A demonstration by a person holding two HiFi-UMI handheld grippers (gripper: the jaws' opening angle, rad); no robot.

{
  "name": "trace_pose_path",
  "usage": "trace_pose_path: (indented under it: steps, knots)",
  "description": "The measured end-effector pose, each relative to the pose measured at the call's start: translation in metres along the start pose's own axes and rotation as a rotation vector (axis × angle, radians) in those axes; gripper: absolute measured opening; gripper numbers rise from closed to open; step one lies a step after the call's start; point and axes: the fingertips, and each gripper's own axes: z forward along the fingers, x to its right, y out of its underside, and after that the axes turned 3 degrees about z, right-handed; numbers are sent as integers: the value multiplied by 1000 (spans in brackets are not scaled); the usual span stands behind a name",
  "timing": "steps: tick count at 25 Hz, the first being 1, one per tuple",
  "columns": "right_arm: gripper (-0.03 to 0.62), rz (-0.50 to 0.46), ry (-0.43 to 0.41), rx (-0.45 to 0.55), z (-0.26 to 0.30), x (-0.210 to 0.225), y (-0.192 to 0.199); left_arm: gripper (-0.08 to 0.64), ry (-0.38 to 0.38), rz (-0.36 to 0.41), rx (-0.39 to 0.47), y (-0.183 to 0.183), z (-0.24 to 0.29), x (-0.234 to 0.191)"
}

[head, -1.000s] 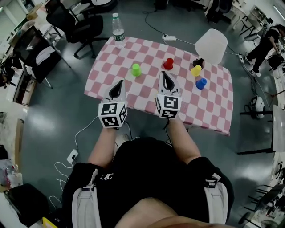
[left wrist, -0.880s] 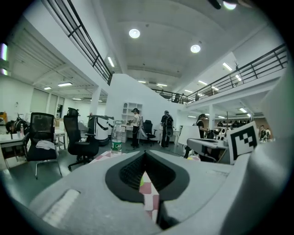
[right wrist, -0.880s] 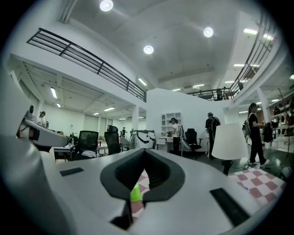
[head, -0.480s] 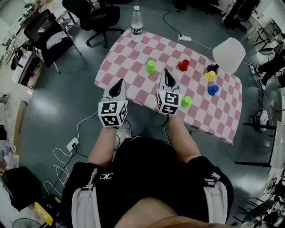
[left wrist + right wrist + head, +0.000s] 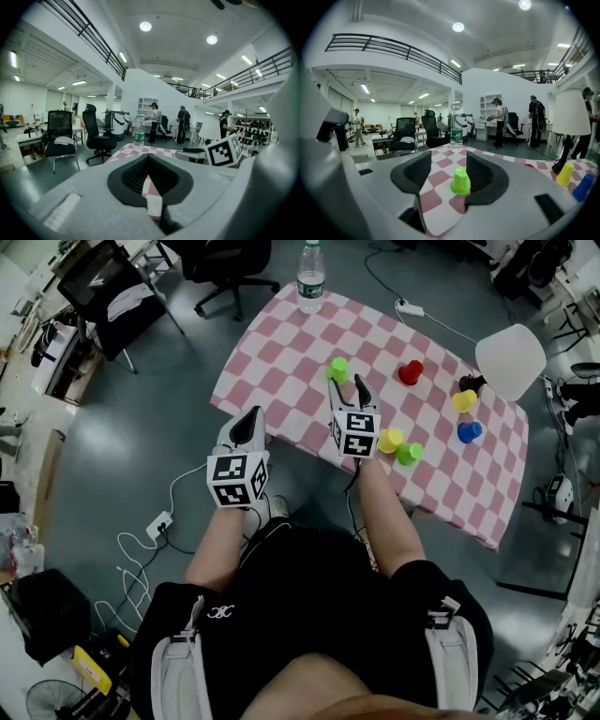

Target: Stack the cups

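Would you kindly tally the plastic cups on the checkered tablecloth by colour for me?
Green plastic cups: 2
Yellow plastic cups: 2
Red plastic cup: 1
Blue plastic cup: 1
Total: 6 cups

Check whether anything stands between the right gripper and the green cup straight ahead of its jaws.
Nothing visible does. The right gripper has just been opening its jaws, which hold nothing. The green cup stands upside down just ahead, with only bare checkered tablecloth between.
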Motion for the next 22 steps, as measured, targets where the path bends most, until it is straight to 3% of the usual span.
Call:
trace_pose_path:
  steps: [5,13,22]
  knots:
    - [256,-4,29,-78,35,3,32,15,-33,-19,-31,14,7,-22]
    - [258,88,75,-161,82,30,77,15,-93,-22,-87,35,18,-47]
    - [256,113,98,-221,115,43,110,15,-116,1,-133,50,22,-55]
